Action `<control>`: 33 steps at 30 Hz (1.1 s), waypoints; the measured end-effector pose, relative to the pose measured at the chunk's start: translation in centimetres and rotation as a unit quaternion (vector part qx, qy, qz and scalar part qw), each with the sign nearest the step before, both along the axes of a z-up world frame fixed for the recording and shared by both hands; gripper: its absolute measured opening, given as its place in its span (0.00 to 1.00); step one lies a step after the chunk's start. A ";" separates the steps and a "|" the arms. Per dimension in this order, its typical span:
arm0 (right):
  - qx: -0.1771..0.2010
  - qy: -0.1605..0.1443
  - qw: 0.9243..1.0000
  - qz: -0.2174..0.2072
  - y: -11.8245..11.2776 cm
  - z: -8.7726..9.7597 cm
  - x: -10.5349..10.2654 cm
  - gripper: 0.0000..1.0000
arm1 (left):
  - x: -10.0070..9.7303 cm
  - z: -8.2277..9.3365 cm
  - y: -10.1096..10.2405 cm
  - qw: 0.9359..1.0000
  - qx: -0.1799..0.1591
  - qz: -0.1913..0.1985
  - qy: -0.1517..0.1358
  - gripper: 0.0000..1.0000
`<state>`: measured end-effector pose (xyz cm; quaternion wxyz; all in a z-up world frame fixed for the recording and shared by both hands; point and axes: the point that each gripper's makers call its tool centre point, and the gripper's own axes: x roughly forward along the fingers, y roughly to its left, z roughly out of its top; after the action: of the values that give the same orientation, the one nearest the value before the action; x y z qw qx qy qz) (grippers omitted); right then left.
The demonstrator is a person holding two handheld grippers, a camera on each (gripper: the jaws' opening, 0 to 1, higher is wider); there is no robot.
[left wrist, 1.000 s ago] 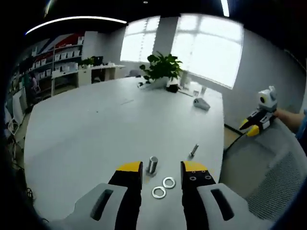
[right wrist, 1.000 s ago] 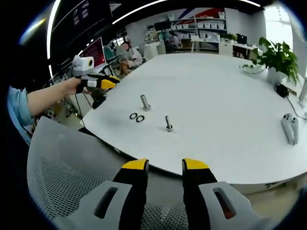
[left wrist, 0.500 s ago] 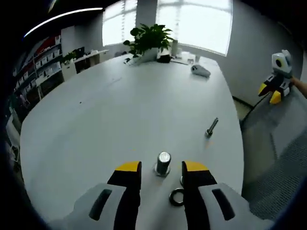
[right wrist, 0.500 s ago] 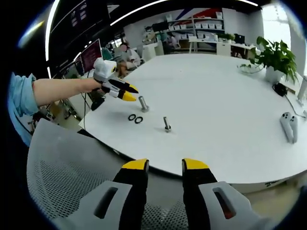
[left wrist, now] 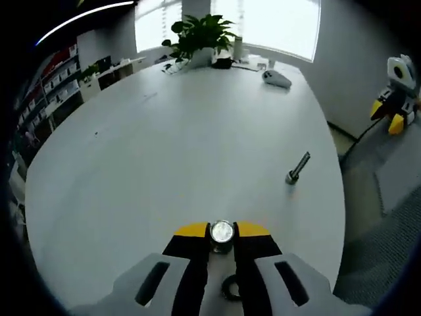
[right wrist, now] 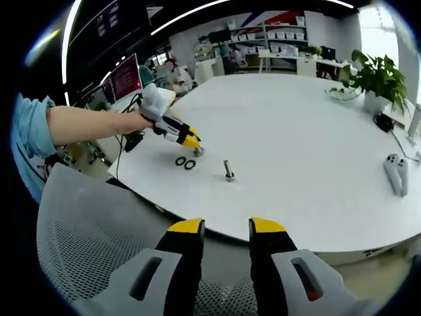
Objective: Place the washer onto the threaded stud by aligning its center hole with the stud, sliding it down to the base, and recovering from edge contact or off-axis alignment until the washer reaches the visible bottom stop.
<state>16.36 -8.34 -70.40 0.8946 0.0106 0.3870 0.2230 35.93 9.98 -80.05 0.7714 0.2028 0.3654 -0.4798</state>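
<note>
A short upright metal stud (left wrist: 222, 233) stands on the white table (left wrist: 164, 151), and my left gripper (left wrist: 222, 228) is shut on it, yellow tips pressed to both its sides. Just behind the stud a washer (left wrist: 231, 288) lies flat between the gripper's fingers, partly hidden. In the right gripper view a hand holds the left gripper (right wrist: 191, 141) down on the stud (right wrist: 198, 151). Two washers (right wrist: 185, 162) lie side by side on the table beside it. My right gripper (right wrist: 225, 227) is open and holds nothing, hanging above a mesh chair back off the table.
A second threaded bolt (left wrist: 297, 169) (right wrist: 228, 171) stands apart to the right of the stud. A potted plant (left wrist: 199, 34), cables and a white controller (left wrist: 276, 78) sit at the table's far end. The grey mesh chair (right wrist: 85, 250) stands by the near edge.
My left gripper has come forward and down and shut on the stud, which stood between open jaws before. The right gripper has stayed still.
</note>
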 end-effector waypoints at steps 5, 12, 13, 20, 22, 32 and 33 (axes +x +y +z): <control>0.001 -0.001 1.000 0.000 0.0 0.0 0.0 0.29 | -1.0 -0.2 -0.6 1.000 0.003 0.000 0.008 0.12; 0.004 -0.003 1.000 -0.001 0.0 0.1 0.1 0.29 | -3.5 -0.2 -1.4 0.999 0.000 -0.019 0.026 0.12; 0.004 -0.004 1.000 -0.001 0.0 0.1 0.1 0.29 | -3.8 -0.2 -1.5 0.999 0.000 -0.023 0.025 0.12; 0.005 -0.005 1.000 -0.001 0.0 0.1 0.1 0.29 | -5.8 -0.2 -2.0 0.999 0.000 -0.035 0.041 0.12; 0.006 -0.006 1.000 0.000 0.0 0.1 0.1 0.29 | -6.1 -0.2 -1.8 0.998 0.007 -0.062 0.027 0.12; 0.007 -0.007 1.000 0.001 0.1 0.2 0.1 0.29 | -3.9 1.2 2.4 0.997 0.017 -0.071 -0.021 0.35; 0.007 -0.007 1.000 0.001 0.1 0.2 0.1 0.29 | -3.8 0.9 3.2 0.996 0.037 -0.082 -0.026 0.33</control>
<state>16.44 -8.24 -70.23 0.8969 0.0146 0.3796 0.2265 32.10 13.19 -79.18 0.7307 0.2728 0.3450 -0.5221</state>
